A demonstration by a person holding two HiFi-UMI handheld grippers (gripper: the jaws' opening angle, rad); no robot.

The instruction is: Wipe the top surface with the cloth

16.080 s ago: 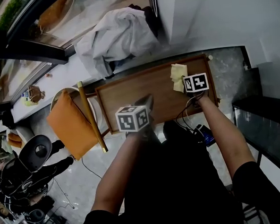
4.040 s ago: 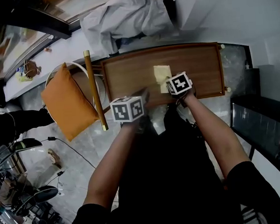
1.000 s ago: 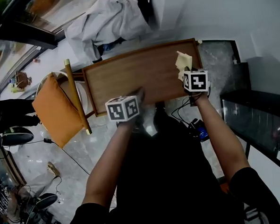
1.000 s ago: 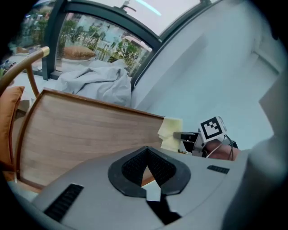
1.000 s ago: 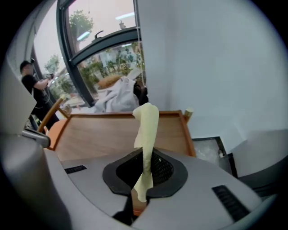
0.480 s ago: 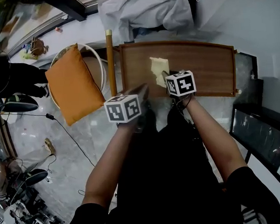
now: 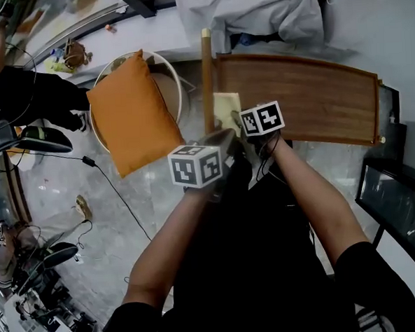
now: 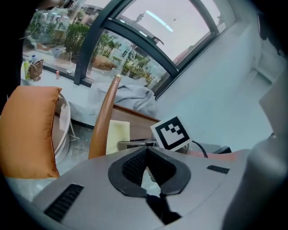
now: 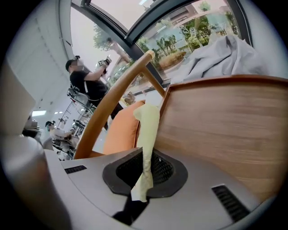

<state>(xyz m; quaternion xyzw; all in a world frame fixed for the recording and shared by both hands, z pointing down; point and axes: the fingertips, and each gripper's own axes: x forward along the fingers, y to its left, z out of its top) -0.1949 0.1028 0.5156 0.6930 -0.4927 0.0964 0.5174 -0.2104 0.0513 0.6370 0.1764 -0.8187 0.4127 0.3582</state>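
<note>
Cloth [image 7: 225, 103] dragged left; right gripper [image 9: 144, 173] jaws pinch it, left gripper [image 8: 146, 157] jaws seemingly closed

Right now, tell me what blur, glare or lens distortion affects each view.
Head view: wide-angle bowing of the table, upper left corner soft. Left gripper view: dark vignetted corners, window sky washed out. Right gripper view: fisheye curves the table edge; the cloth is sharp.

The right tongs [image 7: 238, 119] bring the cloth [image 7: 225, 104] across the desk [image 7: 308, 96]: a second ago it is at the far right corner, now at the left edge beside the chair rail [image 7: 207, 77].
</note>
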